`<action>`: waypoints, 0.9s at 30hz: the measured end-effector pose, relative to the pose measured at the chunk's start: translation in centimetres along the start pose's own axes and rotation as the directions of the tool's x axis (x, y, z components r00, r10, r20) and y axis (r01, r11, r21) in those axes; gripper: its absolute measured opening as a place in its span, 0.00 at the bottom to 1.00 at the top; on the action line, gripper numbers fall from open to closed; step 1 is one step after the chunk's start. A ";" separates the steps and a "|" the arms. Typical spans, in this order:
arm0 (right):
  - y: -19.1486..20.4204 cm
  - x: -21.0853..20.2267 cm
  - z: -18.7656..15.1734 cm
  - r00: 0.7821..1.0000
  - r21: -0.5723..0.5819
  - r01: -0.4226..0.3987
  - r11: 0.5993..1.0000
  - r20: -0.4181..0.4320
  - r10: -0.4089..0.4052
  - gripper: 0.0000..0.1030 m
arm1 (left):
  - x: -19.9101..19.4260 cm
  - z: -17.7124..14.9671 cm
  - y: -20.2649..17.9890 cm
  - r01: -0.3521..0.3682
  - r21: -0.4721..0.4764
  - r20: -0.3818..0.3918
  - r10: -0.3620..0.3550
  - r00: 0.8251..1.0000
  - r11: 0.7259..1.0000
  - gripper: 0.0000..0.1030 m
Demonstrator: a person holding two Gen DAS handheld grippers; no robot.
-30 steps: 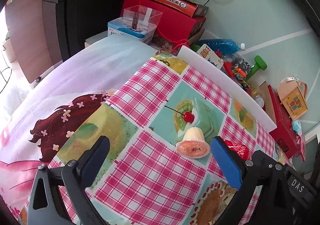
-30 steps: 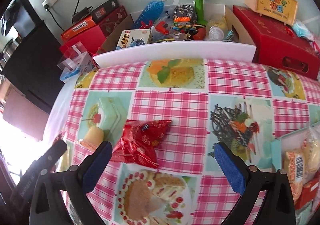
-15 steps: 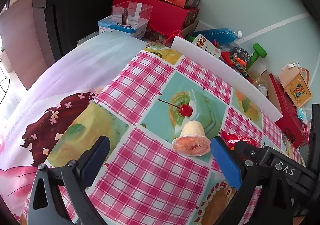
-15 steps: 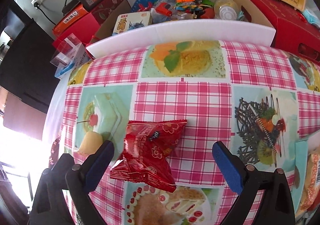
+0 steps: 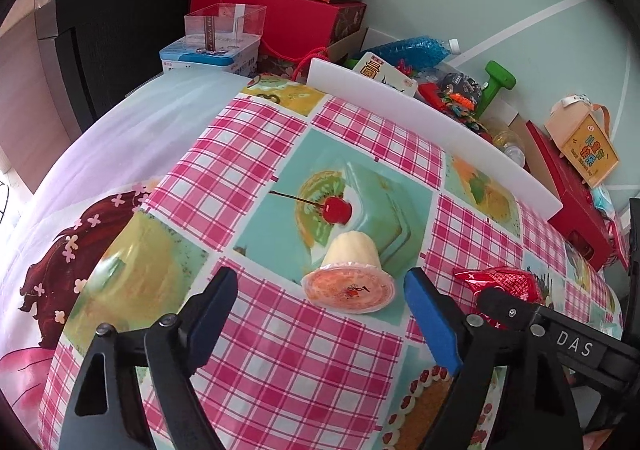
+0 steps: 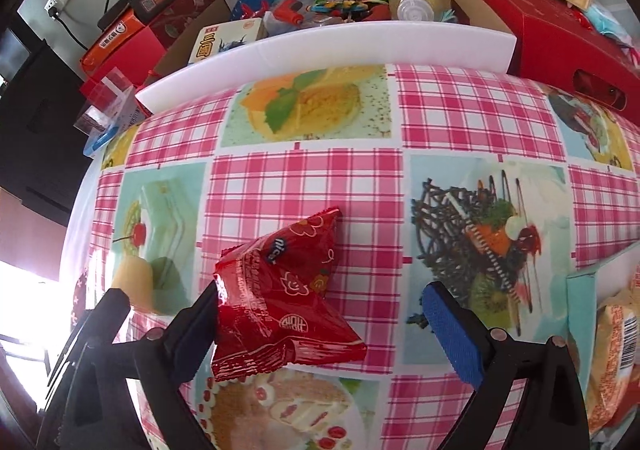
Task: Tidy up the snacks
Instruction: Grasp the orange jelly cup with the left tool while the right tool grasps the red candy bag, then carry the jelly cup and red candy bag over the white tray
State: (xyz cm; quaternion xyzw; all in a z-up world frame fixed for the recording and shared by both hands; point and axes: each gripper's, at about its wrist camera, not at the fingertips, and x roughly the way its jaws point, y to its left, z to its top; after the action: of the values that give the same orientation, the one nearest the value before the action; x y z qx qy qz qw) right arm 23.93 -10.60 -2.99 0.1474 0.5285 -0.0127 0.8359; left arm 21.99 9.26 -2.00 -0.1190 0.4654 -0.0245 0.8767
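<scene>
Basically two pickups lining up; left gripper (image 5: 320, 314) has just been closing a bit, jaws apart and gripping nothing, jelly cup (image 5: 349, 278) lying on its side on the tablecloth (image 5: 256, 153) just ahead, nearer the right-hand pad, lid facing the camera, long axis pointing away; right gripper (image 6: 320, 326) wide, narrowing slightly, red snack packet (image 6: 286, 298) between the jaws, against the left-hand pad, unpinched, long axis running diagonally up and right.
</scene>
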 end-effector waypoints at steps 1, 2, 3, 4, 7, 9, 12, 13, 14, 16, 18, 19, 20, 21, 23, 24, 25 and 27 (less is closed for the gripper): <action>-0.2 0.0 0.0 1.000 0.002 0.002 1.000 0.002 -0.002 0.94 | 0.2 -0.1 -0.1 0.000 0.003 -0.003 0.000 1.000 1.000 0.82; -0.3 -0.1 0.1 1.000 0.003 0.003 1.000 0.004 -0.003 0.94 | 0.3 -0.1 -0.1 0.001 0.004 -0.005 -0.001 1.000 1.000 0.82; -0.4 -0.1 0.0 1.000 0.001 0.005 1.000 0.007 -0.005 0.94 | 0.4 -0.1 -0.1 0.003 0.003 -0.005 -0.003 1.000 1.000 0.78; -0.4 -0.2 0.0 1.000 -0.001 0.006 1.000 0.010 -0.006 0.93 | 0.5 -0.1 0.0 0.004 0.001 -0.005 -0.004 1.000 1.000 0.72; -1.0 -0.7 -0.1 0.999 -0.014 0.023 1.000 0.027 -0.022 0.85 | 0.8 -0.2 0.2 0.017 -0.012 -0.004 -0.017 1.000 1.000 0.70; -1.1 -1.0 -0.2 0.999 -0.024 0.031 0.999 0.037 -0.030 0.76 | 0.8 -0.2 0.3 0.025 -0.010 0.005 -0.025 1.000 1.000 0.68; -1.2 -1.3 -0.6 0.998 -0.040 0.035 0.999 0.051 -0.033 0.66 | 0.9 -0.1 0.4 0.032 -0.010 0.011 -0.032 0.999 0.999 0.58; -1.3 -1.4 -0.8 0.998 -0.044 0.036 0.998 0.055 -0.033 0.66 | 0.9 -0.1 0.4 0.030 -0.009 0.012 -0.030 0.999 1.000 0.55; -1.2 -1.5 -1.0 0.998 -0.044 0.034 0.998 0.058 -0.031 0.65 | 0.9 -0.1 0.4 0.030 -0.006 0.012 -0.030 0.999 1.000 0.53; -1.3 -1.6 -1.3 0.997 -0.042 0.033 0.999 0.066 -0.030 0.65 | 0.9 -0.1 0.4 0.041 -0.005 0.009 -0.041 0.999 0.999 0.46; -1.6 -1.8 -1.9 0.997 -0.040 0.033 0.999 0.073 -0.030 0.65 | 0.9 -0.1 0.3 0.048 -0.008 0.006 -0.048 0.999 0.999 0.45; -1.7 -1.9 -2.0 0.997 -0.040 0.033 0.999 0.077 -0.030 0.65 | 0.9 -0.1 0.3 0.047 -0.005 0.006 -0.047 0.999 0.999 0.45; -1.7 -1.9 -2.2 0.996 -0.042 0.035 0.999 0.080 -0.031 0.65 | 0.8 -0.1 0.3 0.047 -0.004 0.006 -0.047 0.999 0.999 0.45; -1.8 -2.0 -2.4 0.996 -0.044 0.037 0.998 0.084 -0.033 0.65 | 0.8 -0.1 0.3 0.049 -0.007 0.006 -0.049 0.999 0.999 0.45; -1.9 -2.0 -2.8 0.995 -0.046 0.044 0.998 0.091 -0.040 0.65 | 0.8 -0.1 0.5 0.057 -0.012 0.006 -0.057 0.998 0.998 0.45; -1.9 -2.0 -2.9 0.995 -0.046 0.049 0.998 0.093 -0.045 0.65 | 0.8 -0.1 0.5 0.063 -0.012 0.006 -0.063 0.998 0.998 0.45; -1.9 -2.1 -3.1 0.994 -0.047 0.053 0.997 0.096 -0.049 0.65 | 0.8 -0.1 0.6 0.067 -0.014 0.006 -0.067 0.998 0.998 0.45; -1.9 -2.3 -3.6 0.993 -0.049 0.060 0.997 0.101 -0.054 0.65 | 0.7 -0.1 0.9 0.077 -0.023 0.006 -0.077 0.997 0.997 0.45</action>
State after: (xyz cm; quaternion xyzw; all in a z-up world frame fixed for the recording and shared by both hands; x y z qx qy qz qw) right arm 19.46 -11.85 -2.85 0.1096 0.4904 -0.0301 0.8641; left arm 22.29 10.04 -2.83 -0.1470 0.4586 -0.0526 0.8748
